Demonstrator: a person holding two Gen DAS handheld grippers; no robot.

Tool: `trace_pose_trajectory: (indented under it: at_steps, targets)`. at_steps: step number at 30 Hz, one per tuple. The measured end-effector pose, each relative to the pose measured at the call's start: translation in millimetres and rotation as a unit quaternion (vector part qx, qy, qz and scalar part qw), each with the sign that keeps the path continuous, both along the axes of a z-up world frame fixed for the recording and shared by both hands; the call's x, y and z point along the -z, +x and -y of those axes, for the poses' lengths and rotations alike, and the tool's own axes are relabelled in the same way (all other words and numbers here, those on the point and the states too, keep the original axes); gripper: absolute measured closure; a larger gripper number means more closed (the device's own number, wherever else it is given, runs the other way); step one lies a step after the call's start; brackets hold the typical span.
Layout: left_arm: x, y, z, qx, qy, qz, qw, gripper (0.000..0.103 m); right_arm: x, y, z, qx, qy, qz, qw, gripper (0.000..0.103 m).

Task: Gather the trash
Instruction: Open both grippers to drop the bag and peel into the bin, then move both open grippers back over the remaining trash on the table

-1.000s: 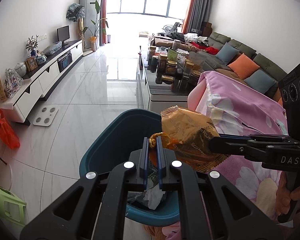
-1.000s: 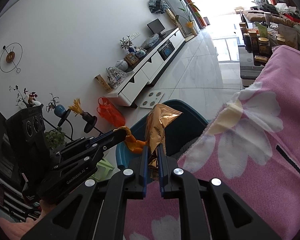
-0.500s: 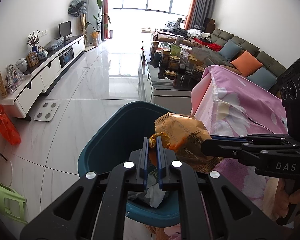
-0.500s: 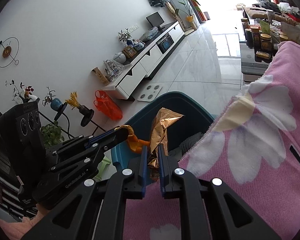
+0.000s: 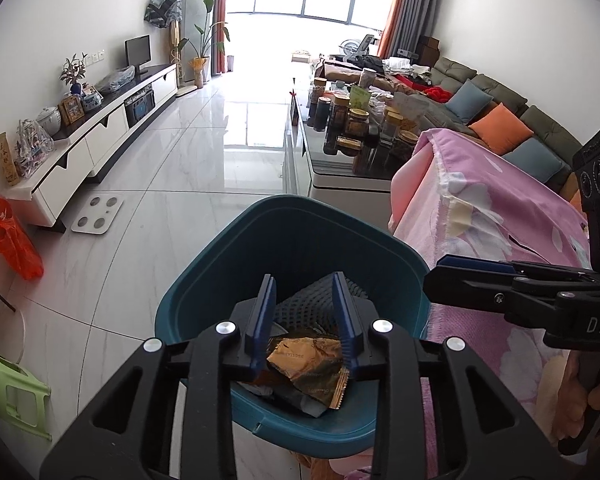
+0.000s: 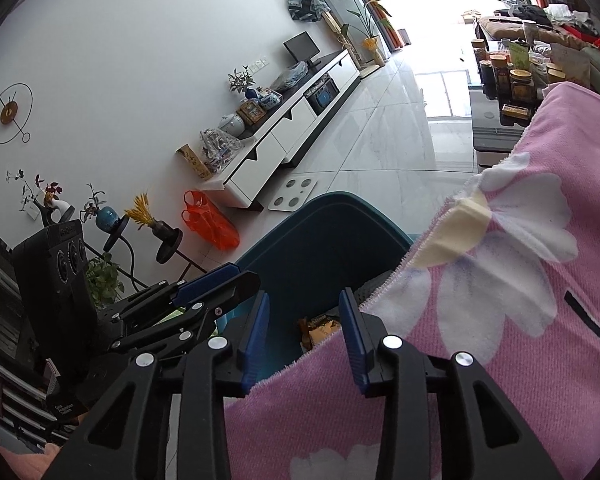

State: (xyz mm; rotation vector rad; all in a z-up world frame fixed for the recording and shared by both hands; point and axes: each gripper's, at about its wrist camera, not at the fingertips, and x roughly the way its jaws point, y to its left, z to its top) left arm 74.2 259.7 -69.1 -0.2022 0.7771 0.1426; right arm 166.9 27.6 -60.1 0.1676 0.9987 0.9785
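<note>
1. Both tools have just been opening: left tool [image 5: 305, 320] and right tool [image 6: 304, 334] stand parted, nothing between the pads.
2. Gold wrapper [image 5: 308, 364] lies in the teal bin [image 5: 300, 216], on top of the other trash, near rim side.
3. Handling, judged: light, crinkly foil, thin and slippery; deforms, not fragile.
4. If re-picking: pinch a crimped edge or corner, not the flat face.
5. Bin sits on the floor, just left of the pink-covered table [image 5: 480, 216].

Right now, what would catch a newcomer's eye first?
The teal bin low in the middle, with a crumpled gold wrapper lying in it. Both tongs, left and right, hang open above it, their jaws having just been opening. Beside the bin is a pink flowered cloth.
</note>
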Motion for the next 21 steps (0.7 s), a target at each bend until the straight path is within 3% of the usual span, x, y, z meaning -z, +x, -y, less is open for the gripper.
trace_pose_trajectory:
  at_steps: [3,10,14,21]
  targets:
    - [-3,-4,1,0.001,-0.003,0.006,1.0000,0.067,-1,-1,7,0.003,0.006,0.001,1.000,0.068]
    - [-23,-22,21,0.029,-0.005,0.055,0.9980,0.034,-16,-16,40,0.012,0.018,0.033,0.999,0.061]
    - [-35,-33,46,0.065,-0.007,0.087,0.9941,0.023,-27,-28,75,0.029,0.021,0.064,0.997,0.053]
    - [-46,-37,113,0.147,-0.018,0.117,0.9821,0.013,-29,-49,161,0.105,0.005,0.086,0.991,0.050]
